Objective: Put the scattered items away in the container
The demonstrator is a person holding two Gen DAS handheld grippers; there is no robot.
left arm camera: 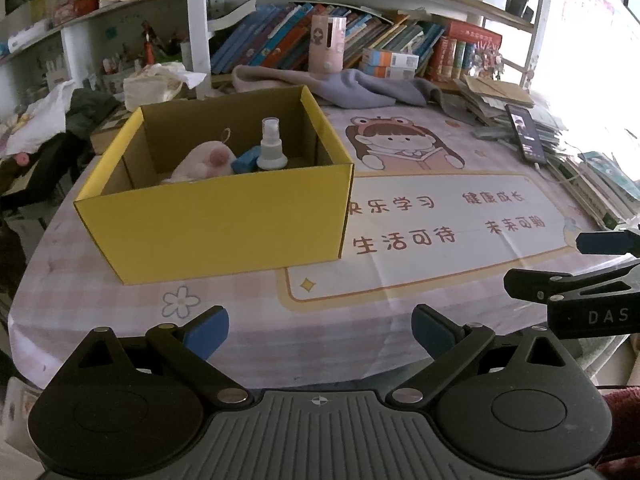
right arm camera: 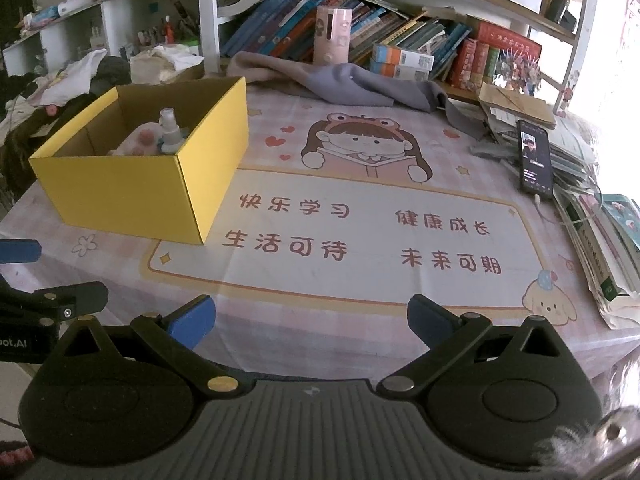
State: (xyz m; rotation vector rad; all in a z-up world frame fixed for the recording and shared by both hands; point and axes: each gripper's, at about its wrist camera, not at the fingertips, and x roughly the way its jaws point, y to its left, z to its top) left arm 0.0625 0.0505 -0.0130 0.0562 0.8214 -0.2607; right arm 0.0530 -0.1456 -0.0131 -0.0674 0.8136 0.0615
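Observation:
A yellow cardboard box [left arm camera: 224,224] stands open on the table, left of centre; it also shows in the right wrist view [right arm camera: 132,192]. Inside it are a pink plush toy [left arm camera: 204,162], a blue object [left arm camera: 245,160] and a clear spray bottle [left arm camera: 271,146]; the bottle [right arm camera: 170,132] and the plush [right arm camera: 142,140] also show in the right wrist view. My left gripper [left arm camera: 320,330] is open and empty, above the table's front edge, in front of the box. My right gripper [right arm camera: 311,322] is open and empty, right of the box, above the printed mat.
A printed table mat [right arm camera: 360,232] covers the table. A phone [right arm camera: 536,160] leans on stacked books and papers [right arm camera: 600,240] at the right. A grey cloth [right arm camera: 352,84] and a pink dispenser [right arm camera: 332,36] lie at the back before a bookshelf. Clothes pile up at left.

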